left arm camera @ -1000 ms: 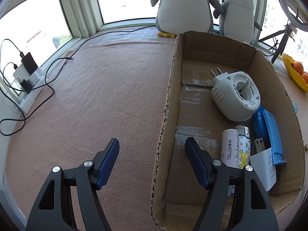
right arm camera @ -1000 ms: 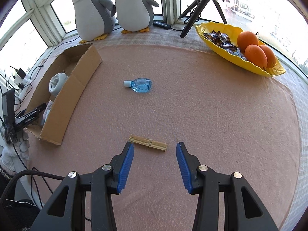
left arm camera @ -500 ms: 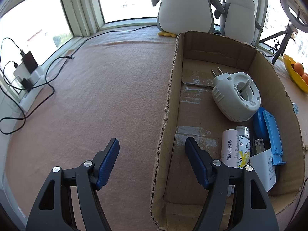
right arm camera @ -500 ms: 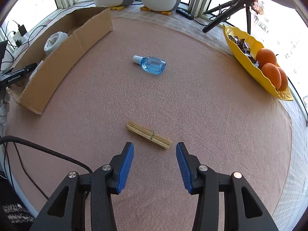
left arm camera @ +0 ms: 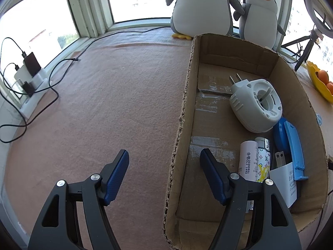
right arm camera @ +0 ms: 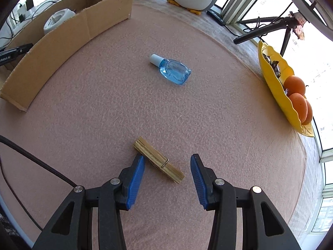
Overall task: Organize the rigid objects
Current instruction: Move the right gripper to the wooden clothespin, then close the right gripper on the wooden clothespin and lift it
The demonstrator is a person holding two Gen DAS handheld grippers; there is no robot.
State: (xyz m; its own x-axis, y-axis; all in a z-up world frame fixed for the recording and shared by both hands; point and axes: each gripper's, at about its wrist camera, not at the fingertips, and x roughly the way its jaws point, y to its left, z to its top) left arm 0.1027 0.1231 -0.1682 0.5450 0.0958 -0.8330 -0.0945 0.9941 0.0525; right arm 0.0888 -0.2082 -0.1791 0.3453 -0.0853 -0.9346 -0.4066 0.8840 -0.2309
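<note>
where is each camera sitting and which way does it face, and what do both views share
Left wrist: on the left gripper, angled down over the brown cardboard box's wall; its open black-and-blue fingers straddle the wall.
Right wrist: on the right gripper, angled down at the pink felt mat; its open fingers flank a wooden clothespin, blue bottle beyond.
Shared: the box, the white plug-in device, the plush penguins and the yellow fruit tray.

Bright daylight pours in through the big glass windows point(left arm camera: 37, 31), which glow white with glare. The pink felt table point(right arm camera: 208, 114) is well lit and sharp. Both pictures bend round and turn dark at the corners.
</note>
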